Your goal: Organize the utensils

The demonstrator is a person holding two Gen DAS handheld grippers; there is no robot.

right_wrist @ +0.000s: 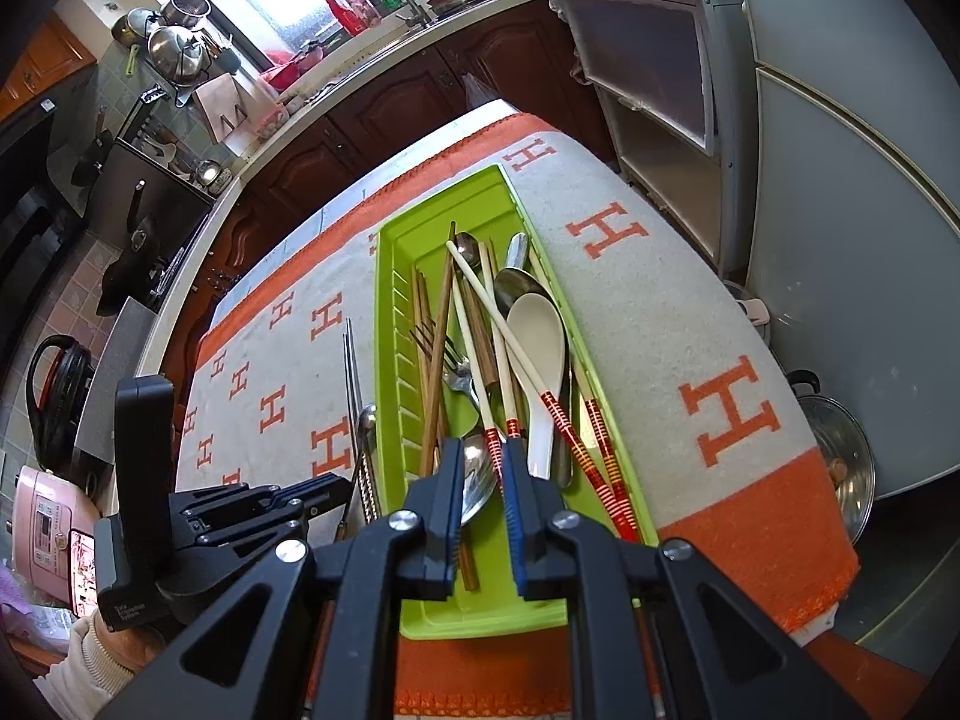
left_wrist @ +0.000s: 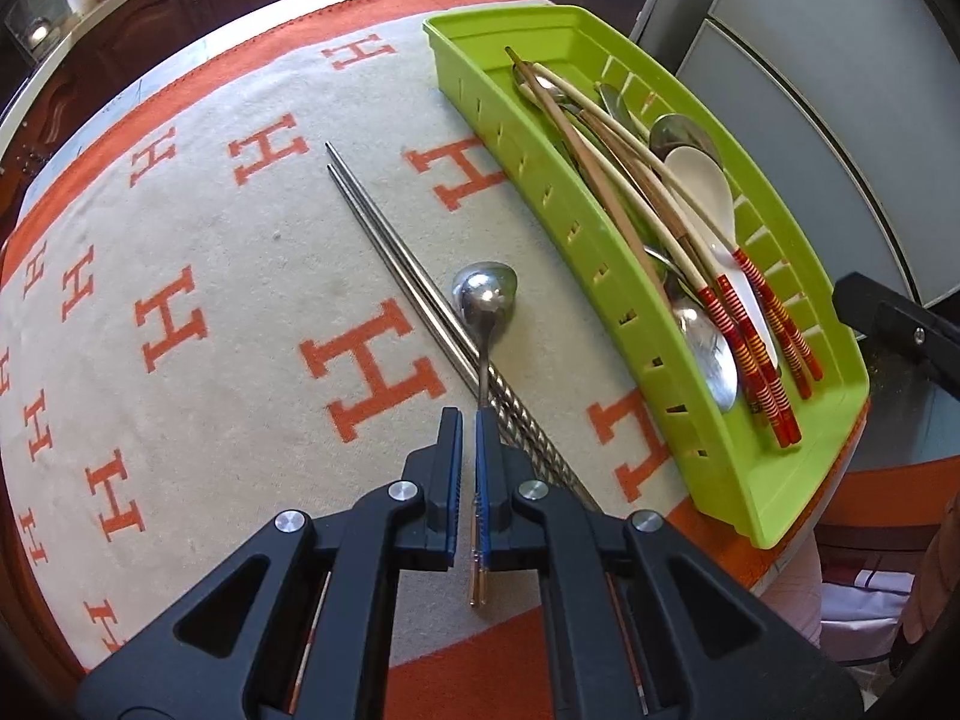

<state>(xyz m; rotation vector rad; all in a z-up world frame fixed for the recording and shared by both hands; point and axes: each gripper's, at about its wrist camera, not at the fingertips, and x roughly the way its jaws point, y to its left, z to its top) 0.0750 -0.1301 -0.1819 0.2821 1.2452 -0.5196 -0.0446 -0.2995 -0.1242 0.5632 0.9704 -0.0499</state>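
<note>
A person's left gripper (left_wrist: 469,420) pinches the thin handle of a steel spoon (left_wrist: 483,294) lying on the cloth, its jaws drawn almost together on the metal; the handle's tip pokes out behind the pads. The spoon's bowl rests just left of the green tray (left_wrist: 744,480), beside and partly across a pair of steel chopsticks (left_wrist: 384,240) that run along the tray's long side.

The right gripper (right_wrist: 478,456) hangs over the tray's near end with its jaws narrow and nothing plainly pinched; a spoon and red-banded chopsticks (right_wrist: 600,468) lie below them.

The step in hand appears to be carrying the spoon into the tray. To do it well, the grip should stay firm, since the slim handle could swivel between the pads. The lift should go straight up so the bowl does not drag the chopsticks, then clear the tray's slotted wall before lowering. Laying the spoon lengthwise along the tray, bowl towards the far end like the white spoon (left_wrist: 702,186), would keep the pile orderly. The right gripper could draw aside to give room.

The surface is a table under a cream cloth (left_wrist: 210,240) printed with orange H's and bordered in orange. Beyond the tray stand dark wood cabinets, a counter with a sink (right_wrist: 384,6) and pots below a bright window, and a grey fridge (right_wrist: 852,180) close to the right.
</note>
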